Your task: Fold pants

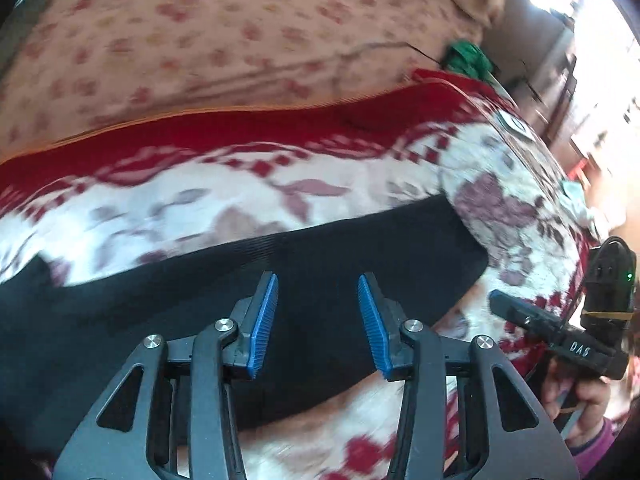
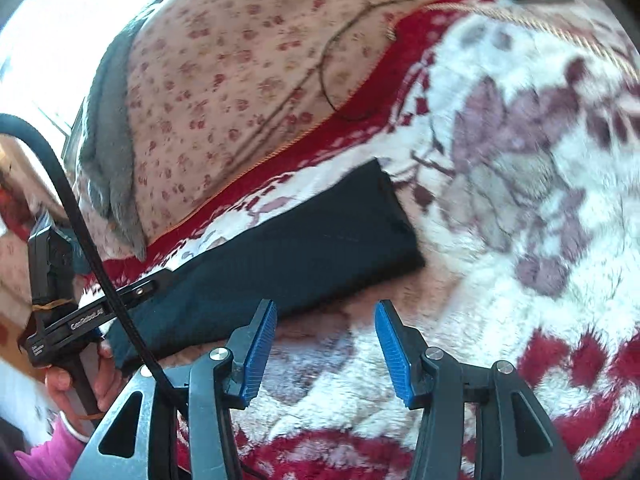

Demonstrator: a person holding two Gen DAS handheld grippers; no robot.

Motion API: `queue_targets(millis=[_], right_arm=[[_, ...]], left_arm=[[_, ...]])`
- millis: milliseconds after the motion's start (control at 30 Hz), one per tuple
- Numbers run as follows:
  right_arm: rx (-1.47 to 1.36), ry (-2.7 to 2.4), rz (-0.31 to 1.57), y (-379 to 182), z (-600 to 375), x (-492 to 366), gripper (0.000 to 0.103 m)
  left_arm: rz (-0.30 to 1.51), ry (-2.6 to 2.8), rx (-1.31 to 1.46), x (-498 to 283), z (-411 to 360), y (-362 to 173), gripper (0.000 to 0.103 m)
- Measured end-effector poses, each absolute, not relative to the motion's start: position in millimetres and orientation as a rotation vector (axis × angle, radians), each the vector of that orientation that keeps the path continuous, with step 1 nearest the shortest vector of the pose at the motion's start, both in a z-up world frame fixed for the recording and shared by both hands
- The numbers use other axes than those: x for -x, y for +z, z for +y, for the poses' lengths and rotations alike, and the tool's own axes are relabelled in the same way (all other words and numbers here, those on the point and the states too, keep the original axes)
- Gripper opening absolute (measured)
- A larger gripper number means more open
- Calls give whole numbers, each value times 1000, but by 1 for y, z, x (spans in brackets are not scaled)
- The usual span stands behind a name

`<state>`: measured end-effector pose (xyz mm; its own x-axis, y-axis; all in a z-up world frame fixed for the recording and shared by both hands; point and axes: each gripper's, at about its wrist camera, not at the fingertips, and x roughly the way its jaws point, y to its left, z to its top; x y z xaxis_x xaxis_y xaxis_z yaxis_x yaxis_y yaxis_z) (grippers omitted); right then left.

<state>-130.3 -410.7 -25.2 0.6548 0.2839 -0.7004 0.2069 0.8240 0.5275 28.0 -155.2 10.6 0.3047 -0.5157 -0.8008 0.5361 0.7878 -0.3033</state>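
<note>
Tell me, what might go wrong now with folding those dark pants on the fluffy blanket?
Both grippers are open and hold nothing. The left gripper hovers over the dark pants; the right gripper is over the plush blanket beside them, so closing there might pinch blanket pile instead of cloth. A black cable crosses the right wrist view near the fingers and could snag. Blurred pictures suggest quick motion, which may spoil the aim.

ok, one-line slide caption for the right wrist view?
Open right gripper hovers over a floral blanket beside dark folded pants.
</note>
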Motion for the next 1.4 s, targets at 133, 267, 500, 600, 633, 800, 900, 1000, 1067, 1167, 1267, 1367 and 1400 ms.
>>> queue_targets(millis=[133,267,500,600,633,800,900,1000,1067,1167,1267,1367,1400], right_arm=[[-652,56,888,-36,-418,123,52],[-677,58,900,-49,-427,109,53],[-790,98,831,-62,-450,91,50],[-758,89,819,-64,-451,90,37],[-746,94,819,-64,-450,91,37],[-778,110,819,-66,-453,89,37],[-809,122,816,-69,-456,90,37],[-811,130,814,-69,-457,91,39],[-813,136,810,-69,-457,91,40],[-818,139,809,-70,-457,92,40],[-828,142,809,-70,-459,92,40],[-846,145,797,-70,-461,93,33],[-852,140,779,-70,-462,94,27]], left_arm=[[1084,-764,-55,-42,-191,5,41],[1114,-817,-62,-57,-212,1,44],[1131,-900,-146,-80,-253,-10,53],[1149,-948,-216,-90,-270,-19,53],[1161,-965,-235,-92,-274,-23,53],[1206,-1069,-298,-97,-293,-34,53],[1216,-1134,-338,-94,-305,-38,53],[1206,-1155,-382,-94,-312,-41,54],[1222,-1167,-376,-100,-314,-42,54],[1233,-1194,-385,-105,-314,-44,54],[1233,-1227,-394,-104,-316,-47,58],[1231,-1267,-424,-100,-320,-48,58],[1224,-1275,-441,-98,-322,-48,55]])
